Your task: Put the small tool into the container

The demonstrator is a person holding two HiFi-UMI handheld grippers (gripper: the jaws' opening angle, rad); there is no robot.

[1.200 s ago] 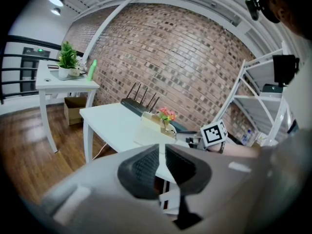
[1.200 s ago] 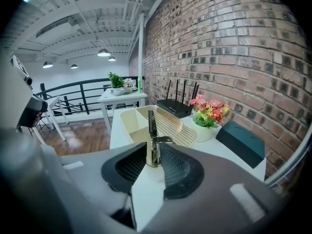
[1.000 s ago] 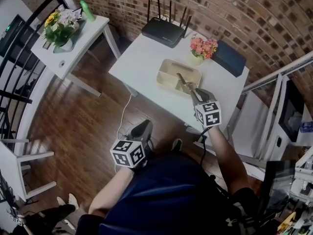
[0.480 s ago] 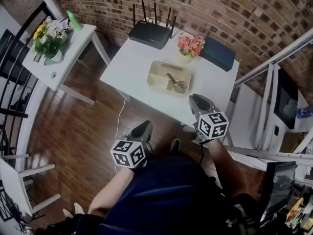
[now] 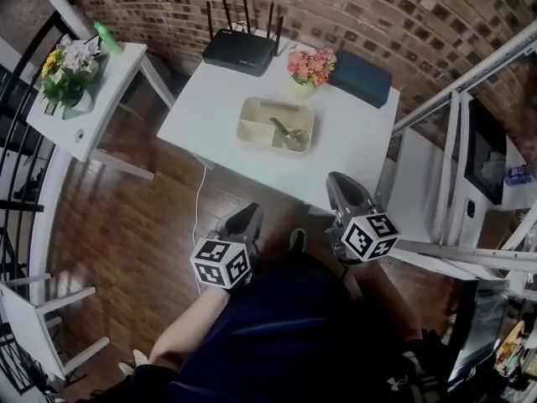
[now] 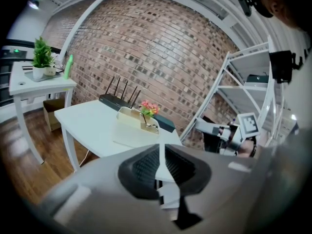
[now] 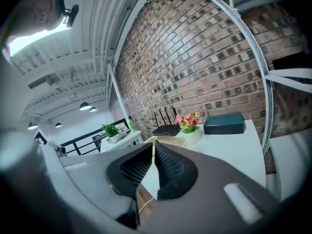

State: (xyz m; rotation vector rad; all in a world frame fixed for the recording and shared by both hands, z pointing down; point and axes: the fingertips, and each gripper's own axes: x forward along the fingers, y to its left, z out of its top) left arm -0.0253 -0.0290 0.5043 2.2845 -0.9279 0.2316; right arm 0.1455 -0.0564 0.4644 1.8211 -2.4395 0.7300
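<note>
One small tool [image 5: 285, 132] lies in the single container [image 5: 252, 107] on the worktop [image 5: 205, 112], well ahead of both jaws; left gripper [image 5: 245, 218] clenched, empty; right gripper [image 5: 339, 181] jaws have just been closing, meeting on nothing.

Ahead of me a white table [image 5: 220, 133] carries a black router [image 5: 239, 52] by the brick wall [image 5: 377, 7], pink flowers [image 5: 310, 64] beside it, then a dark flat box [image 5: 361, 79], I think. A side table [image 5: 88, 117] holds a plant [image 5: 67, 64].
</note>
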